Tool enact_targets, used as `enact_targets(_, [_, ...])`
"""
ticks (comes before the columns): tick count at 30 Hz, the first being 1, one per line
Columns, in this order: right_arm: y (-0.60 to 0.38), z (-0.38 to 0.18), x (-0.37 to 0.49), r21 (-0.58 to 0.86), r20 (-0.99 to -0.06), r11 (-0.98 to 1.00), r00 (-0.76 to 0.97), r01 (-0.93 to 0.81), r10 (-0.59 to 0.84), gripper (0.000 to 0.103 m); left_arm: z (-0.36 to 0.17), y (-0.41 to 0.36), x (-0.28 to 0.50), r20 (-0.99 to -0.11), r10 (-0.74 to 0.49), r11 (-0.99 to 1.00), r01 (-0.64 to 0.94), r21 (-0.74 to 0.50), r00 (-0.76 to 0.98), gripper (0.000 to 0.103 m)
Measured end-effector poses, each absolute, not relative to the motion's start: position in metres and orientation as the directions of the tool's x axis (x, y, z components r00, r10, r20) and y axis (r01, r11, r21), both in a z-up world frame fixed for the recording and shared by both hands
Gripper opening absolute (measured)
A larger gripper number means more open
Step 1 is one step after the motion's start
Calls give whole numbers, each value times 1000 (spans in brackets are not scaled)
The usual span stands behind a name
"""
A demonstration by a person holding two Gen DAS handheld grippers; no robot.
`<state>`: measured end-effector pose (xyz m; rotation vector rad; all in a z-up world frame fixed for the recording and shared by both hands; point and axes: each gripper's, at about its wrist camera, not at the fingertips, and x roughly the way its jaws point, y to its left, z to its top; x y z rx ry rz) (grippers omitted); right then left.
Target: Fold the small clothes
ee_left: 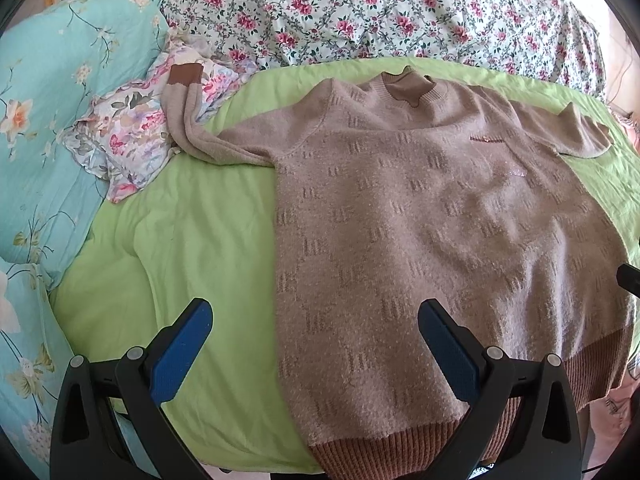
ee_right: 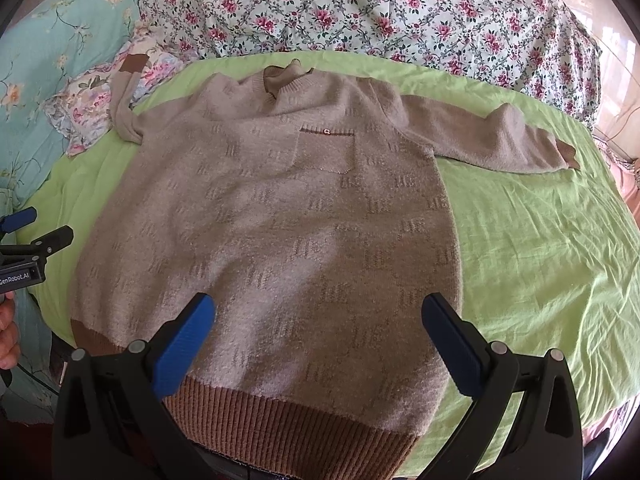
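Knitwear is being shown first through the left wrist camera: a beige sweater (ee_left: 420,232) is being spread flat, front up, on a green sheet (ee_left: 192,240) covering the bed, with its brown ribbed hem (ee_left: 400,452) lying at the near edge. The left gripper (ee_left: 316,340) is being held spread wide above the sweater's near left side, nothing being pinched between its blue pads (ee_left: 182,354). One sleeve (ee_left: 192,120) is being draped over a small floral cloth (ee_left: 120,140) toward the sheet's far left corner, its brown cuff (ee_left: 185,76) turned up. A floral quilt (ee_left: 380,12) is being bunched along the far edge, and a turquoise quilt (ee_left: 44,140) along the left edge.

Through the right wrist camera, the sweater (ee_right: 280,232) is being seen from its hem (ee_right: 280,424), with a chest pocket (ee_right: 326,150) facing up. The right gripper (ee_right: 318,340) is likewise being held wide apart over the hem, empty. The other sleeve (ee_right: 500,140) is being stretched toward the sheet's (ee_right: 540,260) right edge. The left gripper (ee_right: 28,236) is being glimpsed at the left edge.
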<state>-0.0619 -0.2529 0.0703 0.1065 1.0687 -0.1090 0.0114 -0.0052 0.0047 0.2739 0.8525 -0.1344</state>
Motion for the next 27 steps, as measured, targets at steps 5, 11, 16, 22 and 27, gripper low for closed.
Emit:
enact_targets(5, [-260, 69, -60, 59, -885, 987, 465, 151, -18, 103, 5, -5, 13, -746, -11, 957, 224, 186, 666, 103])
enact_targets(11, [-267, 68, -56, 78, -888, 983, 459, 165, -6, 103, 4, -8, 21, -775, -7, 956, 232, 180, 631, 103])
enact_targets(16, [-276, 68, -53, 87, -884, 981, 468, 174, -5, 103, 2, -14, 30, -783, -5, 956, 234, 180, 622, 103])
enact_targets(22, [-293, 63, -47, 106, -883, 973, 470, 205, -3, 103, -3, -23, 43, -802, -19, 955, 249, 163, 597, 103])
enact_targets(27, [-318, 57, -41, 126, -880, 960, 475, 250, -8, 103, -4, -31, 59, -817, -66, 958, 265, 109, 572, 103])
